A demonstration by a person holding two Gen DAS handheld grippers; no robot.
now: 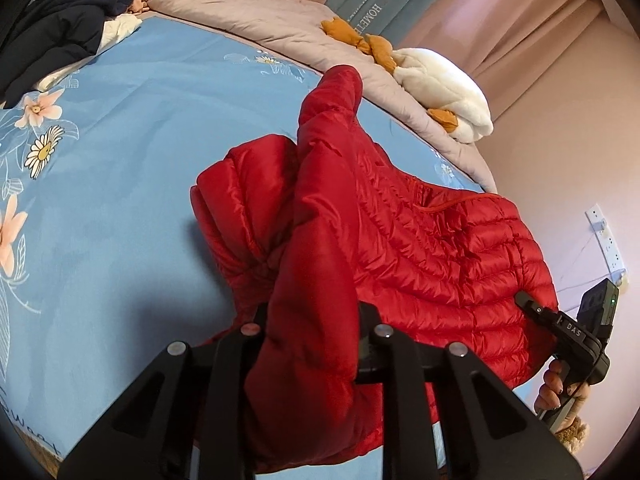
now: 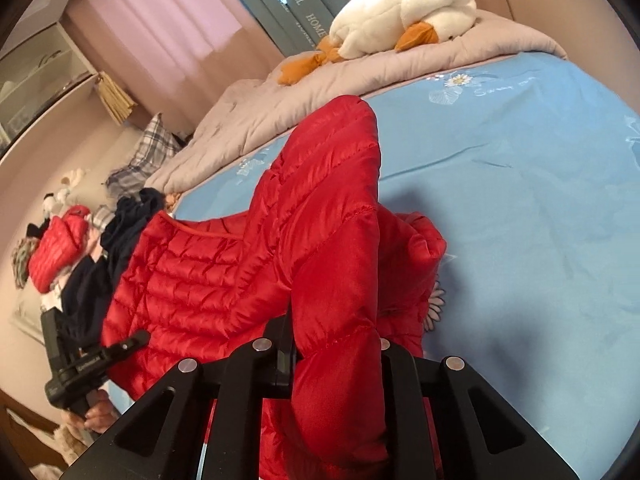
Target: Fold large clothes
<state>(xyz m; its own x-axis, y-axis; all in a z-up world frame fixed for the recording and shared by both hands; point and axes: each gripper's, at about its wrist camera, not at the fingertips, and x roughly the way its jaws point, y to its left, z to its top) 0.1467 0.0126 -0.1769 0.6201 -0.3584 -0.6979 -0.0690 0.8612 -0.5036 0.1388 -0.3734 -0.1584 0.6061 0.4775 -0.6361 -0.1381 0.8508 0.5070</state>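
Over the bed, the jacket was clamped by both grippers, left and right, and its slick, puffy fabric could be pulled free.

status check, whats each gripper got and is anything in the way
Left gripper shut on red puffer jacket. Right gripper shut on it too. Jacket partly lifted off blue sheet. Dark clothes pile and plush goose well clear.
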